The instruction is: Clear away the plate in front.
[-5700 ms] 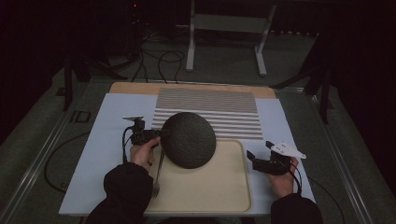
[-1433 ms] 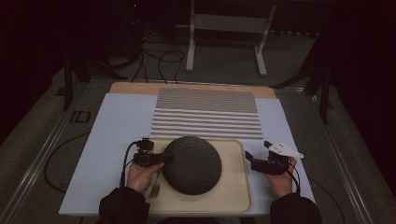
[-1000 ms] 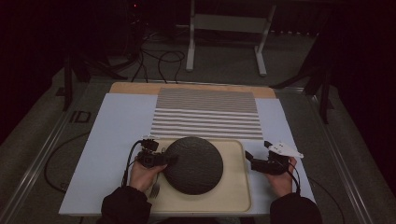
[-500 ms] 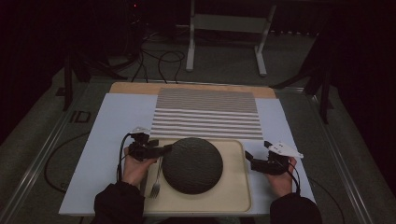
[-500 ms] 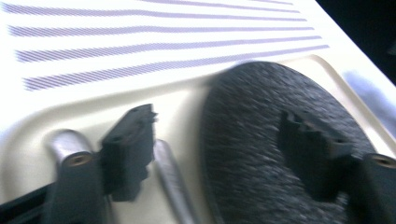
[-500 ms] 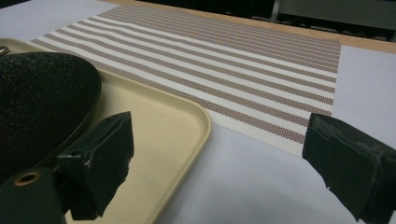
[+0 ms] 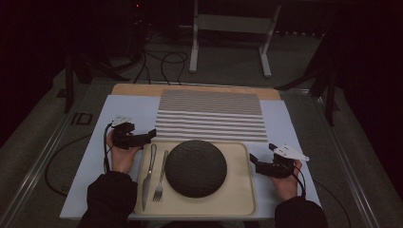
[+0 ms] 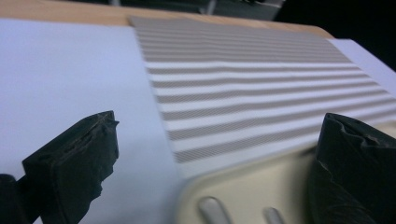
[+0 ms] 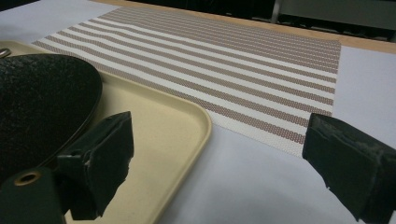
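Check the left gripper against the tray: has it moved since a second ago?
Yes. The left gripper has backed off the dark plate toward the tray's far-left corner, its jaws just opened, with nothing between them.

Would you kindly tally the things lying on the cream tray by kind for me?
Dark round plate: 1
Knife: 1
Fork: 1
Total: 3, all on the cream tray.
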Tool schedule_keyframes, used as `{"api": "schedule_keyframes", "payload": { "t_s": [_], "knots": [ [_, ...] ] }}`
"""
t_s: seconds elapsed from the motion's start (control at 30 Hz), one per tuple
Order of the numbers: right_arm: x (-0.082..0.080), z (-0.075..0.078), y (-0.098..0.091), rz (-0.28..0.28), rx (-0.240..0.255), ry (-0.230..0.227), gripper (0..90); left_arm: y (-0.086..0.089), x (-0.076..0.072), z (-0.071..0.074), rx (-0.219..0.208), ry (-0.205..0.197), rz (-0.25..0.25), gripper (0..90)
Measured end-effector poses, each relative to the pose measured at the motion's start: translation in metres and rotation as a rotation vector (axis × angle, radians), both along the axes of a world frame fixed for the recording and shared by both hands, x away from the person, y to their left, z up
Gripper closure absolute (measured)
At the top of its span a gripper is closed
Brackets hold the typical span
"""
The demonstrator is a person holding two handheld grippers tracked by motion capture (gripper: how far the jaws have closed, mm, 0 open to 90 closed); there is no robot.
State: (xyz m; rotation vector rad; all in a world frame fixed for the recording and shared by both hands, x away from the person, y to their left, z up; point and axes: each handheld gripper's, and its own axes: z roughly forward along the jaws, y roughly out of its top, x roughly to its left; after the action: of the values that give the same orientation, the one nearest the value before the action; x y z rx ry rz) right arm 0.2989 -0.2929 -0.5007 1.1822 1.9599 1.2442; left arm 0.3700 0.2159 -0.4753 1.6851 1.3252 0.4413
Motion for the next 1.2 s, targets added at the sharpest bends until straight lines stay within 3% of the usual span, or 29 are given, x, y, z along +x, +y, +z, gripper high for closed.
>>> {"api": "schedule_keyframes", "payload": {
  "t_s": [0.33, 0.6, 0.83, 0.93, 1.03, 1.2],
  "knots": [
    [-0.005, 0.003, -0.001, 0.0, 0.005, -0.017, 9.1, 0.029, -0.012, 0.007, 0.047, -0.116, 0.051, 0.0],
    [-0.008, 0.006, -0.006, -0.002, 0.027, -0.033, 9.1, 0.053, -0.034, 0.012, 0.048, -0.169, 0.056, 0.0],
    [-0.012, 0.007, -0.01, -0.004, 0.034, -0.046, 9.1, 0.06, -0.05, 0.007, 0.061, -0.196, 0.042, 0.0],
    [-0.015, 0.008, -0.013, -0.009, 0.042, -0.051, 9.0, 0.059, -0.058, 0.005, 0.062, -0.205, 0.016, 0.0],
    [-0.018, 0.009, -0.015, -0.005, 0.053, -0.053, 9.0, 0.055, -0.067, 0.003, 0.089, -0.221, -0.014, 0.0],
    [-0.025, 0.011, -0.017, 0.012, 0.053, -0.07, 9.0, 0.059, -0.078, 0.001, 0.094, -0.239, -0.013, 0.0]
  ]
}}
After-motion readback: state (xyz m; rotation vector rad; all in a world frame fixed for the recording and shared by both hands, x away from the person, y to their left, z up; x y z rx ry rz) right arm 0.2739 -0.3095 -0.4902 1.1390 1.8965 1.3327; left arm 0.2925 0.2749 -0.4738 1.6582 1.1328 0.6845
